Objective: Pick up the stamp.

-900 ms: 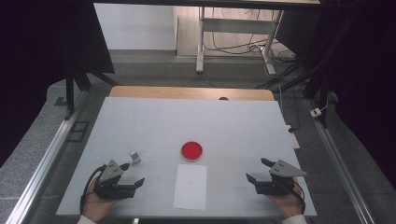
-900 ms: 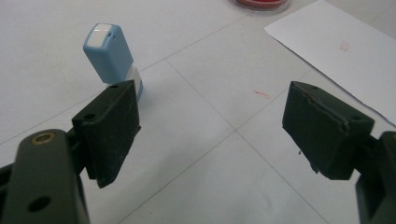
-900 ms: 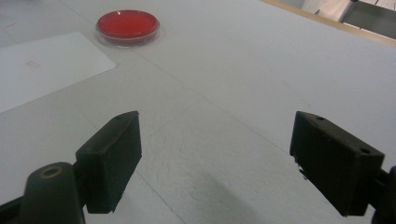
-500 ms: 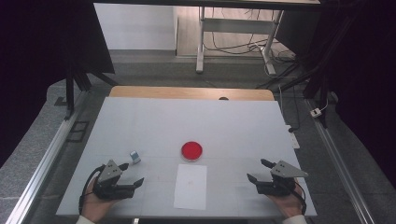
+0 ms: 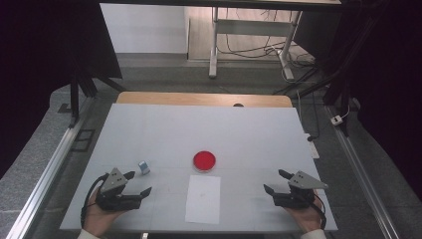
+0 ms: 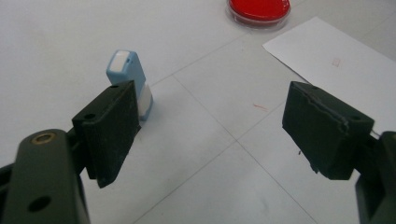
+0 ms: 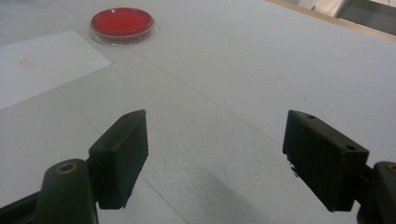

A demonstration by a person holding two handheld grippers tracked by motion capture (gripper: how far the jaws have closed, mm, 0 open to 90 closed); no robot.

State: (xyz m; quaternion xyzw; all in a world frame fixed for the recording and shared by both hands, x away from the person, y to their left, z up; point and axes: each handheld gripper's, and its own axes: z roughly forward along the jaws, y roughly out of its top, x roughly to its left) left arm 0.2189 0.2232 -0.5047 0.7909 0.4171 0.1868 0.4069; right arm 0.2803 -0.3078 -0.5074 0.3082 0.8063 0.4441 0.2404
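**Both tools open and empty at the near edge of the tabletop**

High view: The left tool [image 5: 133, 185] rests in a hand at the near left of the white tabletop [image 5: 164, 129], jaws spread, nothing between them. The right tool [image 5: 276, 183] sits at the near right, jaws likewise apart and empty. A small blue-and-white block [image 5: 144, 167] stands just beyond the left tool, not touching it. A red dish [image 5: 204, 161] lies near the middle, with a sheet of paper [image 5: 203, 198] just on its near side, between the two tools.

Left gripper view: The left tool [image 6: 212, 126] has its jaws wide apart over bare tabletop. The block [image 6: 128, 79] stands upright just behind the left-hand jaw, outside the gap. The dish [image 6: 258, 9] and the paper [image 6: 341, 70] lie farther off.

Right gripper view: The right tool [image 7: 217, 154] is open, with bare tabletop between the jaws. The dish [image 7: 122, 23] and the paper [image 7: 42, 65] lie well apart from it, at upper left.
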